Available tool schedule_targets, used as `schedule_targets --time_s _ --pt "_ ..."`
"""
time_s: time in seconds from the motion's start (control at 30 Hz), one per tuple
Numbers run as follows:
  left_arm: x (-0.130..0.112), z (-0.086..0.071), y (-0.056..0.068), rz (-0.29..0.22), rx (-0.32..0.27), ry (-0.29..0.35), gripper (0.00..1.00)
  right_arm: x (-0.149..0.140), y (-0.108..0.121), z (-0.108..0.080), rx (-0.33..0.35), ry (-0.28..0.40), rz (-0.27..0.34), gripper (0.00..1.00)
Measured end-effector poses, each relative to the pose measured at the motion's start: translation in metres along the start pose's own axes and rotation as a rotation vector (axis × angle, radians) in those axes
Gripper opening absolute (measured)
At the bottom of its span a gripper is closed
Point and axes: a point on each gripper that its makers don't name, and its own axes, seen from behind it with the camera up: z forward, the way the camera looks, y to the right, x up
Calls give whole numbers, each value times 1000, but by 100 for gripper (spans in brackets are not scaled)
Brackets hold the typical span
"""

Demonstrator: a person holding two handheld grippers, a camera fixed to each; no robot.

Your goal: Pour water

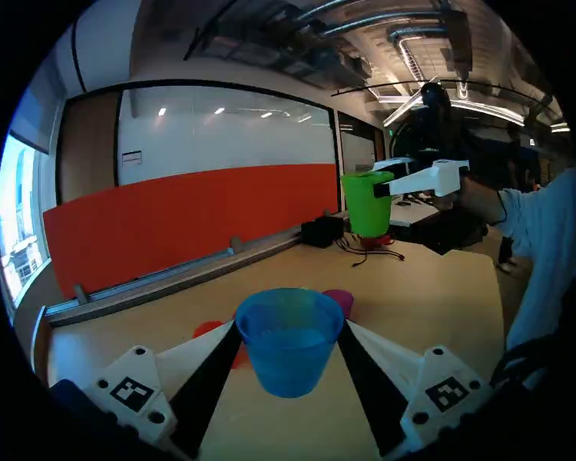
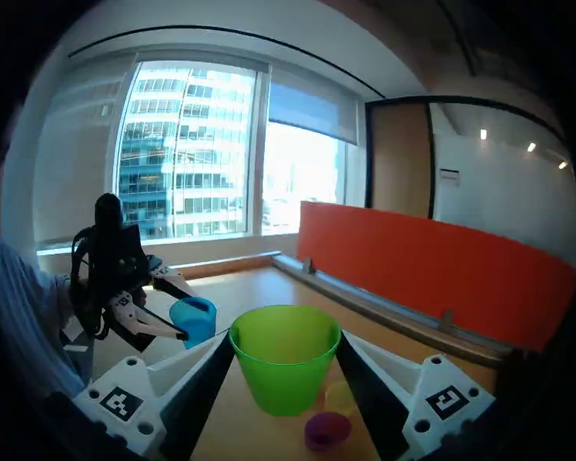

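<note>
In the left gripper view my left gripper [image 1: 288, 349] is shut on a blue cup [image 1: 289, 347], upright, with water in it, held above the wooden table [image 1: 434, 300]. Farther off, the right gripper [image 1: 388, 183] holds a green cup [image 1: 366, 202] in the air. In the right gripper view my right gripper [image 2: 285, 361] is shut on the green cup [image 2: 286, 365], upright; I cannot see inside it. To its left the left gripper [image 2: 182, 323] holds the blue cup [image 2: 193, 319].
An orange partition [image 1: 188, 215] and a metal rail [image 1: 180, 273] run along the table's far side. Small purple [image 2: 326, 429] and yellow [image 2: 339, 396] cups stand on the table below the green cup. A black box with cables [image 1: 322, 229] sits at the back. A sleeve [image 1: 553, 223] is at right.
</note>
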Motion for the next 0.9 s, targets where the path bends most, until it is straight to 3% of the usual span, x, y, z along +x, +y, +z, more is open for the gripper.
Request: schedule_targets --time_s 0.9 --pt "-55 15 -6 -13 -21 -151 87 -94 -5 14 53 -224 -26 93"
